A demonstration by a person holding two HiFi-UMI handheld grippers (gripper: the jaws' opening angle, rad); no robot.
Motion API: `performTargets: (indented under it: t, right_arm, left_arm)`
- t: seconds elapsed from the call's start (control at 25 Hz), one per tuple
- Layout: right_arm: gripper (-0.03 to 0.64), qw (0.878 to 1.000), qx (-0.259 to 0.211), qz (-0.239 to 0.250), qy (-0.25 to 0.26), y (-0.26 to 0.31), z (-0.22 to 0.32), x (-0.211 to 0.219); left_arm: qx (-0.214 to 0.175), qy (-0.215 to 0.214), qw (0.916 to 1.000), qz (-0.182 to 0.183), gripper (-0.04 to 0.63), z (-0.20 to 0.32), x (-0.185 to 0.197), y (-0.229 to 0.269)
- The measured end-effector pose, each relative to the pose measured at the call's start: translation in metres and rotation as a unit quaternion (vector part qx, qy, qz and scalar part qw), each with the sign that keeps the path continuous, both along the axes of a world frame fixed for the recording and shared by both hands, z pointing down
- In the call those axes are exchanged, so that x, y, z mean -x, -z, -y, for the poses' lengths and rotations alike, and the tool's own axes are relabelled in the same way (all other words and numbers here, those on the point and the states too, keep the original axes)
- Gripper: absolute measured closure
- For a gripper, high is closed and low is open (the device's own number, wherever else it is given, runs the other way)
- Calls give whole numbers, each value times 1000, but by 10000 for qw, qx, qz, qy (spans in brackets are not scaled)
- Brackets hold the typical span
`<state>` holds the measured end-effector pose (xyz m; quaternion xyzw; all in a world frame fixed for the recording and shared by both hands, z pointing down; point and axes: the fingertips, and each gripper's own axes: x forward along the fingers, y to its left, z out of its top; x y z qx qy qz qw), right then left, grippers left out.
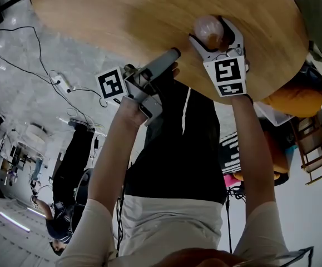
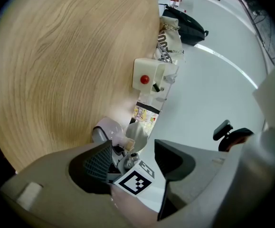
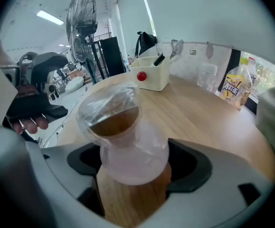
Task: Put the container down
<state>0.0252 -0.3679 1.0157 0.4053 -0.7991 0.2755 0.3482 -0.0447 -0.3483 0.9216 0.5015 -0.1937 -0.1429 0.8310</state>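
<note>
A round wooden worktop (image 1: 149, 26) is filling the upper part of the head view, and the person's 2 forearms are reaching up to its near edge. In the right gripper view a standing fan (image 3: 82, 27) is rising beyond the worktop's far side, with a black bag (image 3: 146, 39) sitting behind it.

The right gripper (image 1: 216, 38) is reaching in over the worktop's near edge. In its own view its fingers (image 3: 189, 165) are clenching on the round belly of the container (image 3: 128, 141), 1 pad pressing each side. The left gripper (image 1: 174, 53) is hanging just off the worktop's rim, close beside the right one and angling toward it. Its fingers (image 2: 173, 158) are standing released with a wide gap between them and nothing gripped; only the right gripper's marker cube is showing through that gap, farther off.

A white box (image 3: 151, 75) with 1 red button on its front is resting at the far edge of the worktop, well apart from the container.

The container is a clear bulb-shaped glass vessel with a narrower neck, holding something brown, and clear film is covering its mouth. It is standing upright between the right fingers, just above or on the wood; whether its base is touching the worktop cannot be told.

A bottle with a yellow label (image 3: 237, 87) is standing at the worktop's far right edge.
</note>
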Motion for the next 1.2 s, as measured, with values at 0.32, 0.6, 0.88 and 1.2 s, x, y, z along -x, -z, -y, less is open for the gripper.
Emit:
performTargets:
  t: [0.32,0.6,0.88,1.2]
  right_arm:
    - [204,9997,14,180,-177,38,-6,-6]
    - [210,9986,-93,335,-400,133,-4,-16]
    - [319,9944,-466,541,-785,287,-2,-28]
    - [416,9906,-843,387,-1008,419,-23,-37]
  left_arm:
    - [-136,-26,9999,4,321,1,-6,29]
    - [-480,-122,9988,6,326,10,-7,103]
    - [-1213,-504,9910,267,413,12,-10,229]
    - [-2106,-630,9729,721,467,-5,-4,361]
